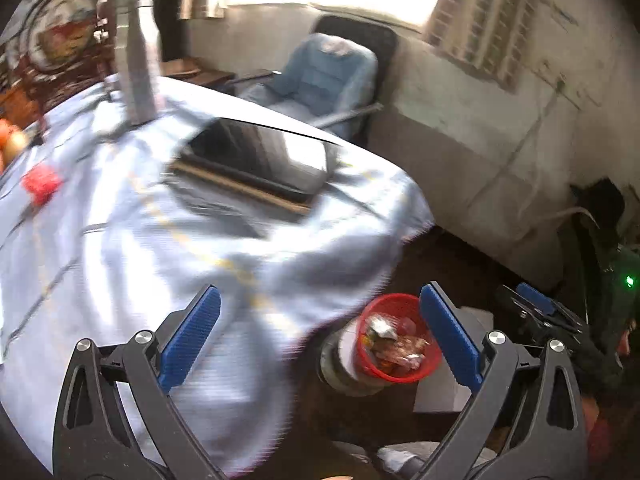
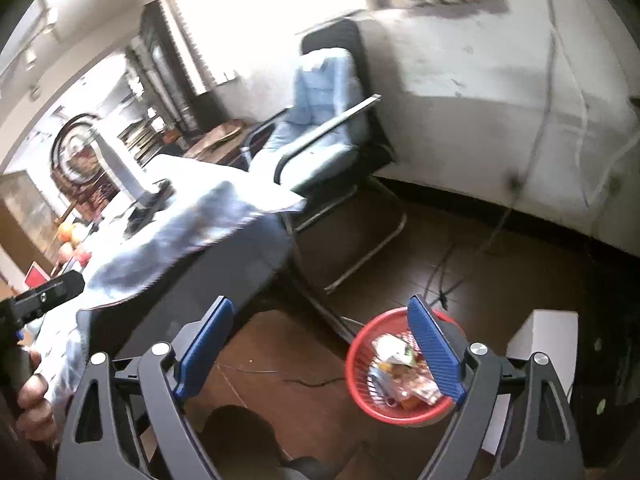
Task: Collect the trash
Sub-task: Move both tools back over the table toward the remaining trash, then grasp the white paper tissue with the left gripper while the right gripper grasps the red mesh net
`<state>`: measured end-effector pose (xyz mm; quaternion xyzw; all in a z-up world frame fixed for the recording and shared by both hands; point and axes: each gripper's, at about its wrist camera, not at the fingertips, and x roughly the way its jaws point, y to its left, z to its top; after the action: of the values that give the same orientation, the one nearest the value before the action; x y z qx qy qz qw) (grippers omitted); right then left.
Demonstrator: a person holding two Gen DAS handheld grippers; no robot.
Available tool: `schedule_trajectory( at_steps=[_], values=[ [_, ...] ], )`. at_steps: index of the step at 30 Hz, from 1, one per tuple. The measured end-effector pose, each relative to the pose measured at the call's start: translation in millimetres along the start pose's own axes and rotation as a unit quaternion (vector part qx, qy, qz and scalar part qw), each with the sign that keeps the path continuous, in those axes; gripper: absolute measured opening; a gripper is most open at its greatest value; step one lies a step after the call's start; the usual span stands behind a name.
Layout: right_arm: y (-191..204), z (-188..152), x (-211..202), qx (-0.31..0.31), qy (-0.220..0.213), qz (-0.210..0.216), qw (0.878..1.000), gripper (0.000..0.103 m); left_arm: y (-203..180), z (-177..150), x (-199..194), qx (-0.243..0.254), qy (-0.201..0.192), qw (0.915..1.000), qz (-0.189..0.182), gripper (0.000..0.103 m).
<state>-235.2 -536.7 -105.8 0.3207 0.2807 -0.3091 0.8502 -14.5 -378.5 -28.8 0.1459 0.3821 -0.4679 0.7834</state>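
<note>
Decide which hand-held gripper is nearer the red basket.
Probably right, though it's close. The right hand-held gripper hangs open just above the red basket; the left hand-held gripper, also open, hangs by the table edge.

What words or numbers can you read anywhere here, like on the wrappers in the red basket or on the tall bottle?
None can be read.
Wrappers in the red basket: printed colours show, but the print is too small and blurred.
Metal bottle on the table's cloth: no label shows.
Red scrap on the cloth: blurred, no letters.
White box beside the basket: plain faces.
Green light: only a glow, no sign.
</note>
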Motion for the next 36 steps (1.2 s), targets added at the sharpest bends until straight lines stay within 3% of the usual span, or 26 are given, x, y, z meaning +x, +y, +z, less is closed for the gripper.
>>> schedule_trajectory(
  at_steps=[5,11,16,19,21,23,24,27,33,36],
  values=[
    [44,10,-5,-0.040,-0.009,0.015,0.999,0.091,64,4,-19,-0.018,-0.013,0.9971,0.073,0.096],
    [98,18,-7,-0.082,-0.018,0.049,0.995,0.095,199,6,-49,-0.091,0.000,0.9765,0.195,0.096],
    [155,26,3,-0.120,-0.008,0.090,0.989,0.095,292,-12,-64,-0.168,0.010,0.9580,0.232,0.097],
    [200,30,12,-0.148,-0.001,0.119,0.982,0.095,325,-26,-68,-0.199,0.007,0.9549,0.221,0.097],
    [234,33,19,-0.172,0.004,0.139,0.975,0.096,338,-36,-65,-0.208,0.003,0.9558,0.208,0.097],
    [266,34,26,-0.193,0.010,0.161,0.968,0.097,348,-41,-54,-0.220,0.035,0.9541,0.200,0.097],
    [286,35,32,-0.206,0.015,0.174,0.963,0.097,342,-42,-53,-0.219,0.032,0.9547,0.199,0.097],
    [341,35,53,-0.244,0.023,0.197,0.949,0.097,333,-38,-42,-0.188,0.047,0.9526,0.235,0.098],
    [438,40,110,-0.279,0.047,0.214,0.935,0.097,333,-37,-41,-0.191,0.045,0.9504,0.241,0.098],
    [475,41,142,-0.300,0.059,0.190,0.933,0.097,335,-39,-41,-0.193,0.044,0.9501,0.241,0.098]
  ],
)
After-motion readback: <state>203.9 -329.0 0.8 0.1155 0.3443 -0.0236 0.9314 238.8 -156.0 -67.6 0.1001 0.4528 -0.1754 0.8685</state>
